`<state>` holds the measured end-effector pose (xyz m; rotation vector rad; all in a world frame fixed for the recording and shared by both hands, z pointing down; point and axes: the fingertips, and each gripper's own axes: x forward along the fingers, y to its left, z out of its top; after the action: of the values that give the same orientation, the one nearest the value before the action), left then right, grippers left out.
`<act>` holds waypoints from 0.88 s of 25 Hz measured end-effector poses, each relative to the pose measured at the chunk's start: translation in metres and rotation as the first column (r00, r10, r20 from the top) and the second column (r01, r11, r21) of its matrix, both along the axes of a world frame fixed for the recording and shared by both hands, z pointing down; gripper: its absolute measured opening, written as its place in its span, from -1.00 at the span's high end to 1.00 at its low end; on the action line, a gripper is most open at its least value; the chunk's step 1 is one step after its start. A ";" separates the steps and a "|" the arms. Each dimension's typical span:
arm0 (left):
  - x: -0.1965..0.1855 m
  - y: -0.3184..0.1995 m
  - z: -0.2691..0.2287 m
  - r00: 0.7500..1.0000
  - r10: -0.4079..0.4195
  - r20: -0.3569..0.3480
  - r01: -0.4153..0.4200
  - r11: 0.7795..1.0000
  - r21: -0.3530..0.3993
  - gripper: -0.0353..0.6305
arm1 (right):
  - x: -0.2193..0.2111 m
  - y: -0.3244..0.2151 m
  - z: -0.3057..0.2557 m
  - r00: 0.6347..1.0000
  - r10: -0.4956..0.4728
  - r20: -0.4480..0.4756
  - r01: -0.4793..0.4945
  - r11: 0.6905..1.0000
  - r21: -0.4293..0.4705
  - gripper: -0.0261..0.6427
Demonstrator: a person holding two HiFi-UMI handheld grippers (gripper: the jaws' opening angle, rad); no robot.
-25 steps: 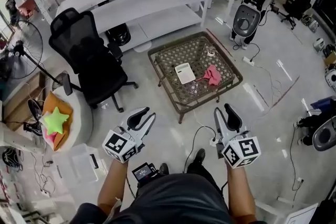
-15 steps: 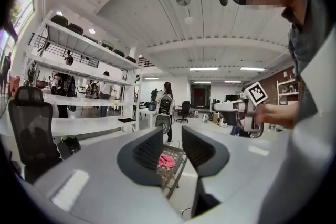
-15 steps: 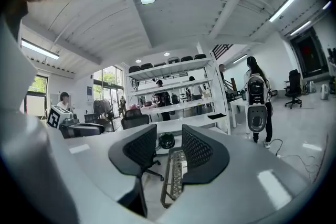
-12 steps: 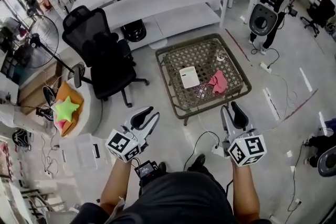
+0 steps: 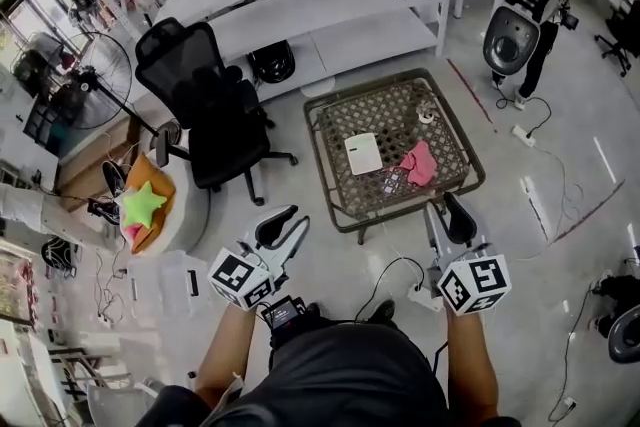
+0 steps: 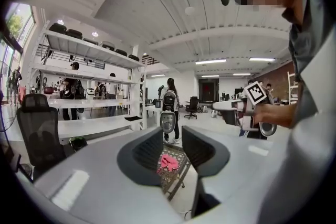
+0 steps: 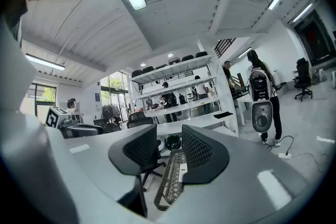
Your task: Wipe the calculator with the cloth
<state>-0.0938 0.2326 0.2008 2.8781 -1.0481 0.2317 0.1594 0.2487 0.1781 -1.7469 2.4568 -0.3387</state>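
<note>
Both the left tongs (image 5: 285, 221) and the right tongs (image 5: 445, 212) are spread and empty, well short of the low brown woven-wicker surface (image 5: 322, 137). Pinching the crumpled pink cloth (image 5: 420, 162) could snag the open weave. A hard wipe might skid the flat white rectangular calculator (image 5: 363, 153), which lies mid-surface just beside the cloth.

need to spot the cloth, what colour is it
Pink; the cloth shows best in the head view.

Legible text: none. Left tool (image 5: 291, 219) and right tool (image 5: 445, 205) bear black-and-white square patterns only, no letters or digits. Calculator (image 5: 363, 153) on worktop (image 5: 320, 155): print too small to read.
</note>
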 end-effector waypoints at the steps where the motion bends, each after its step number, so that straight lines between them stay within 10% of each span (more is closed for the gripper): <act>1: 0.004 0.000 0.000 1.000 0.003 0.004 -0.003 1.000 -0.002 0.70 | 0.003 0.000 0.001 1.000 0.000 0.005 0.000 1.000 -0.002 0.53; 22: 0.072 -0.086 0.010 0.973 0.227 -0.047 -0.228 0.974 -0.009 0.70 | 0.045 -0.027 0.007 0.979 0.204 -0.029 -0.205 0.978 -0.032 0.53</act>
<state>-0.0217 0.1463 0.2108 2.9724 -0.7043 0.1832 0.2041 0.2220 0.1855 -2.0084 2.2726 -0.3424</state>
